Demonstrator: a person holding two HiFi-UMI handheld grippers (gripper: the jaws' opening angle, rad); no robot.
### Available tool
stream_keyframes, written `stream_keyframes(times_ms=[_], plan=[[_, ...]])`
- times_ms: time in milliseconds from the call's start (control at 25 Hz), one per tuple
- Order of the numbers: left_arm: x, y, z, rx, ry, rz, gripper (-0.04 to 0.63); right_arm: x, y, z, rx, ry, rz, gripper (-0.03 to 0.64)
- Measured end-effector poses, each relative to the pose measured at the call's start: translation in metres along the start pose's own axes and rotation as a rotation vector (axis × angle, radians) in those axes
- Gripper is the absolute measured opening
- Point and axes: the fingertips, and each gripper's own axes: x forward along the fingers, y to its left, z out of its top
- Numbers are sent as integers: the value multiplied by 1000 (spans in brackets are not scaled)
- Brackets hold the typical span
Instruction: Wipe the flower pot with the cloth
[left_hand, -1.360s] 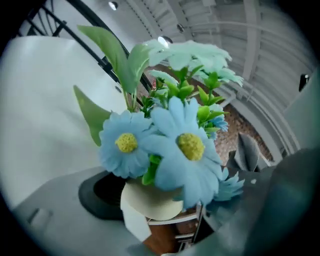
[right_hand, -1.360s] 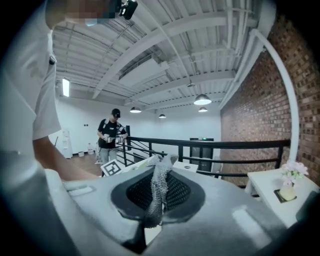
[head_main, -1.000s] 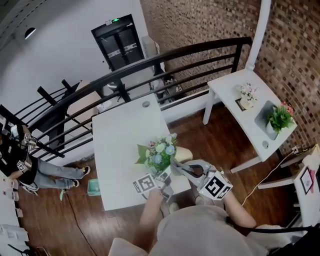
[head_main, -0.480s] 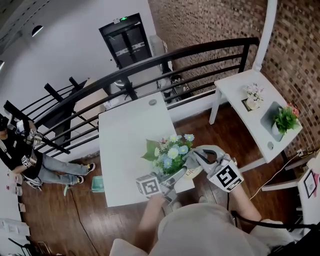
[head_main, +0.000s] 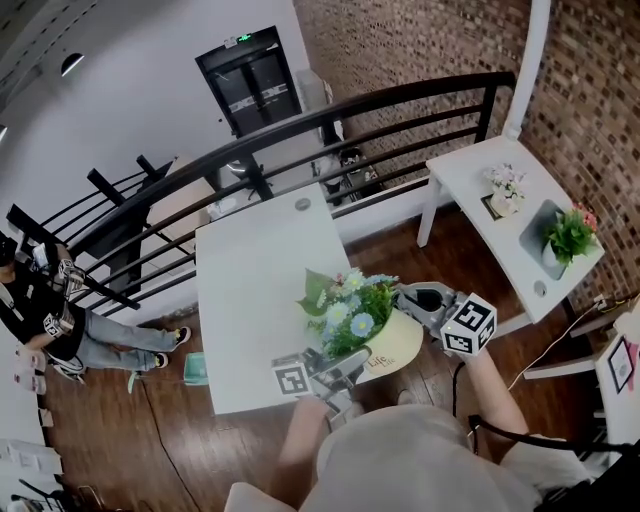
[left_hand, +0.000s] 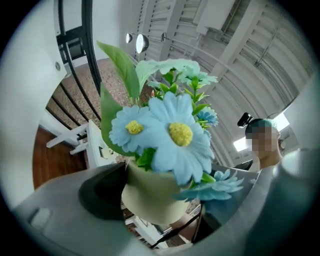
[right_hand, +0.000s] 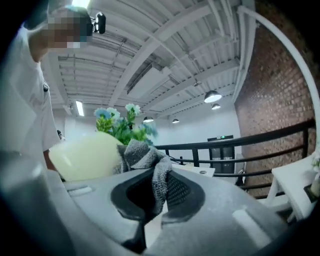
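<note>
A cream flower pot (head_main: 392, 347) with blue flowers (head_main: 350, 303) hangs tilted above the near edge of the white table (head_main: 250, 280). My left gripper (head_main: 345, 363) is shut on it from below. In the left gripper view the pot (left_hand: 150, 195) sits between the two jaws of that gripper (left_hand: 165, 202), with a big blue daisy (left_hand: 177, 135) above. My right gripper (head_main: 412, 299) is to the right of the pot, shut on a grey cloth (right_hand: 147, 162). In the right gripper view the cloth bunches out of the gripper (right_hand: 155, 195) and lies against the side of the pot (right_hand: 85, 155).
A black railing (head_main: 300, 130) runs behind the table. A second white table (head_main: 470, 185) at the right carries small potted plants (head_main: 568, 235) by the brick wall. A person (head_main: 45, 325) stands on the lower floor at far left.
The left gripper has lifted the pot off the table and tipped it, so the flowers lean toward the table. The right gripper with the cloth has swung rightward round the pot and rolled.
</note>
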Motion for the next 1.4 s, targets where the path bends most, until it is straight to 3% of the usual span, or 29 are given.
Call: stream_keyframes(times_ms=[80,320,440,640,920,1240,1400], plan=[[5,-12,6,-40,-48,-70,443,1,4,-6,52,-21,28,3],[19,-29,25,-210,-190,-174,442,6,21,-6,138,-119,79,3],[24,-36,35,-229,-227,-197,442,8,24,-1,166,-176,77,3],[33,-52,40,-241,-244,-230,442,13,43,9,73,-206,94,3],[39,-43,51,-210,-322,-134,440,13,55,8,54,-208,48,2],[39,-34,52,-171,-384,-25,440,11,64,1,131,-212,-17,2],[36,-27,49,-152,-403,24,439,8,68,-6,113,-180,-31,2]])
